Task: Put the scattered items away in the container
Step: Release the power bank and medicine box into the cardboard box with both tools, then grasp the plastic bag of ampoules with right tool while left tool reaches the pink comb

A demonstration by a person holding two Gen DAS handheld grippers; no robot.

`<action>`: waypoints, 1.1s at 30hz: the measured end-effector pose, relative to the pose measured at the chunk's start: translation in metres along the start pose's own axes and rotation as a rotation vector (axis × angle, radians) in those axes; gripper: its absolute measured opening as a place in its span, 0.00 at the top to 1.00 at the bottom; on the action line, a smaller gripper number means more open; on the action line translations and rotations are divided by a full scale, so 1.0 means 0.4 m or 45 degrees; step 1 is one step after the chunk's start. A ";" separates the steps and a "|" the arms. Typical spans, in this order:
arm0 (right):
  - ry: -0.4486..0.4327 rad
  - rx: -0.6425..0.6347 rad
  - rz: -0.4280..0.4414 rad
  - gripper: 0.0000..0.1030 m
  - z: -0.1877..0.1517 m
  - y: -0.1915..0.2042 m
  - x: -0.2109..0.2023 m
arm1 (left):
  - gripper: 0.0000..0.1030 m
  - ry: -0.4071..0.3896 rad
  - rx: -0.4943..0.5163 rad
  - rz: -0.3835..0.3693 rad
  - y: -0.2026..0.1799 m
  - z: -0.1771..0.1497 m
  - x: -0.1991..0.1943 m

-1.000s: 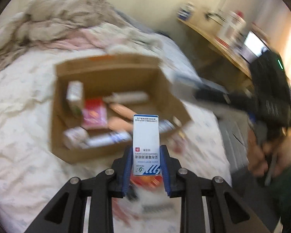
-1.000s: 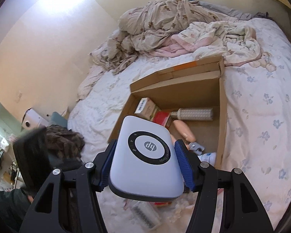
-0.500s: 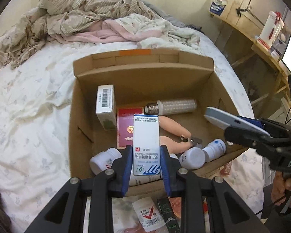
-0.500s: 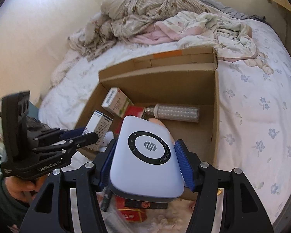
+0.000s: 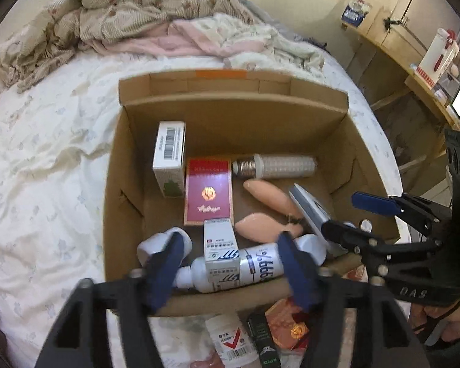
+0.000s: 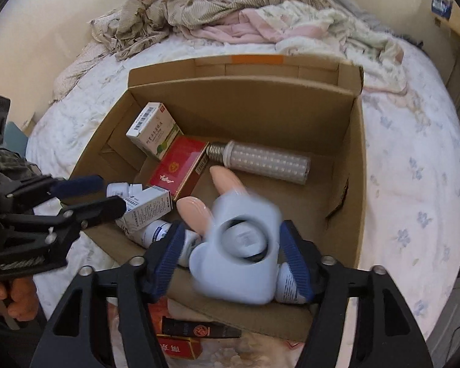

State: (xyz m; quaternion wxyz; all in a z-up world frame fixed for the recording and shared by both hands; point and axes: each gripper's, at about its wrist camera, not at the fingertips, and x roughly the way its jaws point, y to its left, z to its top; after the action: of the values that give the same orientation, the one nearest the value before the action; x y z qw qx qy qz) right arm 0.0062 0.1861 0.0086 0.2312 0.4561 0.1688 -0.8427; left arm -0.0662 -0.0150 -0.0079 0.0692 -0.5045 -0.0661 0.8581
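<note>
Bedroom with a white flowered bed (image 5: 40, 159), rumpled blankets (image 5: 144, 18) heaped at its far end. Open cardboard box (image 5: 230, 113) sitting on the bed, holding a barcoded carton (image 5: 170, 153), a red packet (image 5: 208, 191), an LED corn bulb (image 5: 276, 167), two peach-coloured pieces (image 5: 271, 197) and several white bottles (image 5: 245, 268) along the near wall. Left tool (image 5: 233, 271) poised over the near edge of the box, blue pads spreading apart, gripping nothing. Small white-and-blue medicine box (image 5: 220, 248) standing between the pads but clear of both, resting inside the box against a white bottle. Right tool (image 6: 234, 263) over the near right part of the box, pads likewise spreading. Pale blue rounded device (image 6: 239, 245) with a dark ring between them, motion-blurred, free of the pads, just above the bottles. More items loose on the bed in front of the box: a white bottle with a red tick (image 5: 230, 340), a dark tube (image 5: 265, 343), a red packet (image 6: 178, 345). Wooden shelf (image 5: 392, 46) with clutter along the right wall.
</note>
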 end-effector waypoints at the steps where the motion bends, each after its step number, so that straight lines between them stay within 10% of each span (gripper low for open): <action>1: -0.017 -0.011 -0.015 0.22 0.002 0.004 -0.007 | 0.35 -0.009 0.008 0.000 -0.003 0.001 -0.006; 18: -0.166 0.043 0.153 0.22 -0.054 -0.014 -0.178 | 0.35 -0.085 -0.073 -0.014 -0.004 -0.103 -0.178; 33: 0.348 -0.462 0.342 0.22 -0.266 0.209 -0.049 | 0.35 0.054 -0.104 0.089 0.019 -0.208 -0.150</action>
State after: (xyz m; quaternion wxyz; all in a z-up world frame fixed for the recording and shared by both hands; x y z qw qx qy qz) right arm 0.1346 0.1736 -0.0371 0.3939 0.5349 0.2847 -0.6911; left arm 0.0351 -0.0299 0.0020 0.0199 -0.5271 -0.0821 0.8456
